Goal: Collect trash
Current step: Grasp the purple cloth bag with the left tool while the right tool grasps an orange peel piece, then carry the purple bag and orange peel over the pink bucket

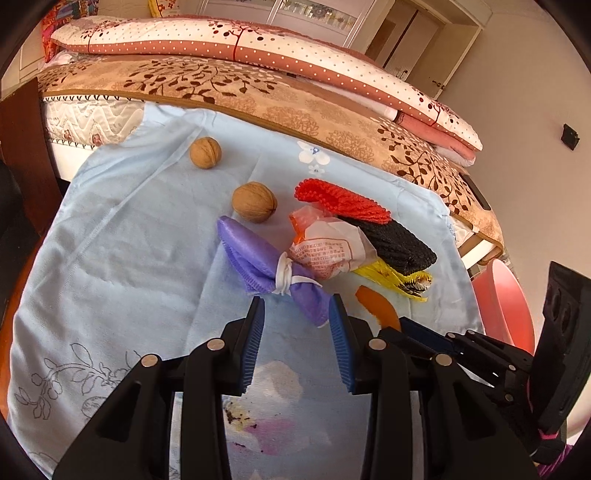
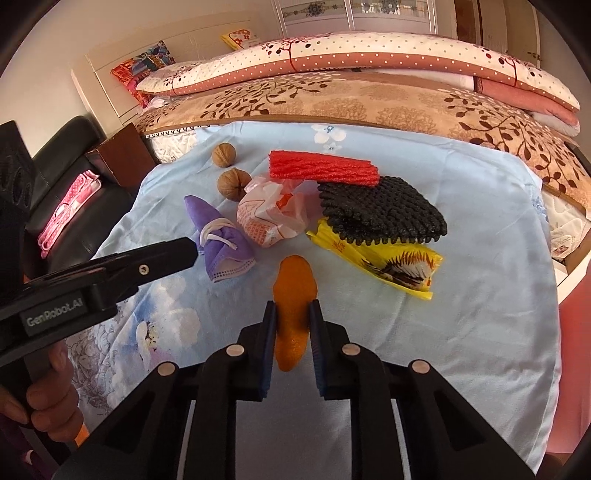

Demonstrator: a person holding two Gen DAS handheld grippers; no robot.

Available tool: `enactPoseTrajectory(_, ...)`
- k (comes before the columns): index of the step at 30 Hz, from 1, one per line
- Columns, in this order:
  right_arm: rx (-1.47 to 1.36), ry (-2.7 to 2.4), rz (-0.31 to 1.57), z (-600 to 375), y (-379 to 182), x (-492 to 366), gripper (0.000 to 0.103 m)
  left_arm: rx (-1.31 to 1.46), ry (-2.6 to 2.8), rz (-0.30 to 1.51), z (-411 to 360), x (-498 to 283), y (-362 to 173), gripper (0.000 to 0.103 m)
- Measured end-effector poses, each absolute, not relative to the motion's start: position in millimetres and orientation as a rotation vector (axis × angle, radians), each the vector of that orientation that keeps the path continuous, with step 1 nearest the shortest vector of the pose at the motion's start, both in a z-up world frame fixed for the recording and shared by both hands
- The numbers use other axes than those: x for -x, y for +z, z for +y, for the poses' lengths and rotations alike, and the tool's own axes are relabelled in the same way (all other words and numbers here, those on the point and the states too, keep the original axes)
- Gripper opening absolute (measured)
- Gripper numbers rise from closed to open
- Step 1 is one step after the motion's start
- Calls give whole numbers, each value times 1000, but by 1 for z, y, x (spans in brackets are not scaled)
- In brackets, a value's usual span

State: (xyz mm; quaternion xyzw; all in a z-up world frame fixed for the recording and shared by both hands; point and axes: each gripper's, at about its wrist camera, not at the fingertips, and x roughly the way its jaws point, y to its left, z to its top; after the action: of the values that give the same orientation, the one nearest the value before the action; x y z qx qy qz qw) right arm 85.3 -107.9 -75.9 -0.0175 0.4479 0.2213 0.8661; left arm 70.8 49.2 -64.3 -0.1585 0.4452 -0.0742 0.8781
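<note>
On the blue cloth (image 2: 480, 258), my right gripper (image 2: 293, 308) clamps the orange peel (image 2: 293, 295); my left gripper (image 1: 297, 306) stands apart, empty. Next: lift it toward the bin.

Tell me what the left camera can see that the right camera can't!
Only the left wrist view shows a round pink tub beside the bed and a doorway.

Only the right wrist view shows the hand holding the left tongs, a black seat with pink cloth, and the right tongs closed on the orange peel.

Both show two walnuts, the purple mask, the crumpled wrapper, red netting, black netting and the yellow wrapper on the blue sheet.
</note>
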Motion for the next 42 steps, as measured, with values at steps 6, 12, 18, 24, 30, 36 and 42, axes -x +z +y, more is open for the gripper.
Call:
enactPoseTrajectory(6, 47, 442, 906, -123, -69, -75, 17, 388, -130, 978, 41, -84, -73, 36)
enactPoseTrajectory(12, 14, 431, 897, -139, -66, -72, 17, 395, -95, 987, 36, -91, -78, 36)
enactPoseTrajectory(18, -16, 429, 891, -149, -63, -69, 17, 373, -83, 959, 35, -87, -76, 27)
enactPoseTrajectory(24, -38, 438, 884, -155, -62, -66, 17, 306, -90, 907, 27, -75, -67, 21)
enactPoseTrajectory(30, -67, 432, 855, -165, -55, -61, 17, 242, -127, 840, 16, -62, -46, 21)
enactPoseTrajectory(36, -107, 400, 828, -182, -47, -56, 17, 166, -201, 780, -10, -53, -26, 21)
enactPoseTrajectory(42, -143, 348, 797, -207, -39, -47, 17, 92, -281, 747, -42, -47, -16, 21)
